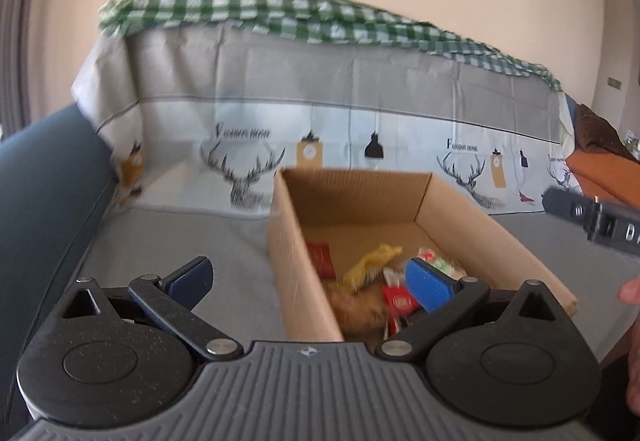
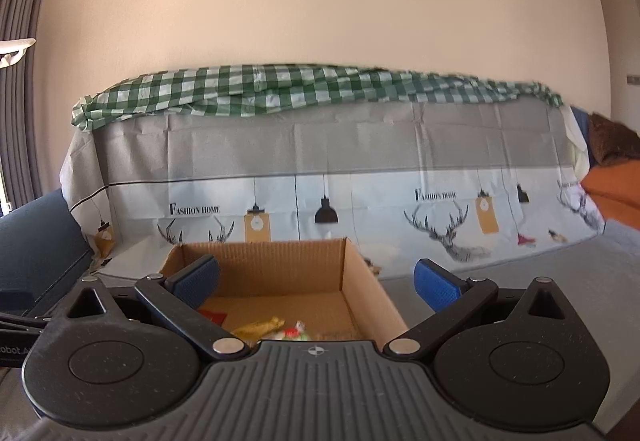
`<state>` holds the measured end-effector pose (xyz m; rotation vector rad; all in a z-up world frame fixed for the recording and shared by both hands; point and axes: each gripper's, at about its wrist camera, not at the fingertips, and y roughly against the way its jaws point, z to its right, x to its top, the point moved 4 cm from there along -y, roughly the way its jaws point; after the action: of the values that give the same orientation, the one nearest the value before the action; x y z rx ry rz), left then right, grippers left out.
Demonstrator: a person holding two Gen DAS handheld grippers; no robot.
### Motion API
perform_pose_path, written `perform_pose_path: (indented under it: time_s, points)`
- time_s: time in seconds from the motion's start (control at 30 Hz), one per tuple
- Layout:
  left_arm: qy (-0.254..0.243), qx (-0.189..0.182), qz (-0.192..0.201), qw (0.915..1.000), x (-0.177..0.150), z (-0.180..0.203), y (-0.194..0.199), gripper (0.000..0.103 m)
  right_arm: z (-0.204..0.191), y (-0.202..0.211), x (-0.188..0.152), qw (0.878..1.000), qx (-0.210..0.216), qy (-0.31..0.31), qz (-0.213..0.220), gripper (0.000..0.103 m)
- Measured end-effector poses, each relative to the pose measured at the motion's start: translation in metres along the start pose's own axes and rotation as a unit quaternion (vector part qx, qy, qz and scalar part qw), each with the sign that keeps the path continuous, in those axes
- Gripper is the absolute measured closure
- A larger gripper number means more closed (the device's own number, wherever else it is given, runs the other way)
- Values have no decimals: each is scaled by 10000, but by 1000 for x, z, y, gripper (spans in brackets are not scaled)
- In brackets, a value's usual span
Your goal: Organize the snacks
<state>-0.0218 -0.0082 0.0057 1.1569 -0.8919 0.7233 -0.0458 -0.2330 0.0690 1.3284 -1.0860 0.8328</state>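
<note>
An open cardboard box (image 1: 472, 217) sits on a grey-covered sofa seat (image 1: 192, 241), in front of a backrest draped with a printed cover (image 1: 360, 97) and a green checked cloth (image 1: 248, 11).

Left hand-held gripper (image 1: 316, 279): jaws spread wide, nothing between the pads. The left finger is outside the box over the seat; the right finger (image 1: 430, 287) is over the box interior — the box's left wall lies between them.

Right hand-held gripper (image 2: 316, 283): jaws spread wide, empty. The left finger (image 2: 198, 281) is in front of the box's left part; the right finger is outside the box's right wall, over the seat.

Snacks lie loose on the box floor at its near end: a red packet (image 1: 322, 259), a yellow wrapper (image 1: 370, 263), a green-and-white wrapper (image 1: 440, 261), a second red packet (image 1: 400, 301) and a brownish item (image 1: 360, 311) too blurred to identify. The far part of the floor is bare cardboard.

A fingertip (image 1: 630, 293) shows at the right edge of the left view.
</note>
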Motion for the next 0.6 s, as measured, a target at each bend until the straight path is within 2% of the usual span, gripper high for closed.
perform_pose_path:
  time_s: [0.07, 0.27, 0.33, 0.47, 0.6]
  points:
    - [39, 25, -26, 10000, -12, -1, 10, 0, 2, 8, -10, 9996, -29, -149, -238, 1]
    - [-12, 31, -257, 9997, -60, -10, 21, 0, -7, 27, -36, 9985, 70, -67, -530, 1]
    - [5, 93, -343, 9994, -61, -14, 17, 0, -16, 30, -36, 9989, 165, 128, -421, 1]
    - [188, 118, -181, 9996, -54, -22, 14, 0, -27, 21, -40, 9974, 120, 400, -583, 1]
    - [172, 118, -312, 9993, -55, -22, 7, 0, -30, 18, -41, 9969, 103, 462, -625, 1]
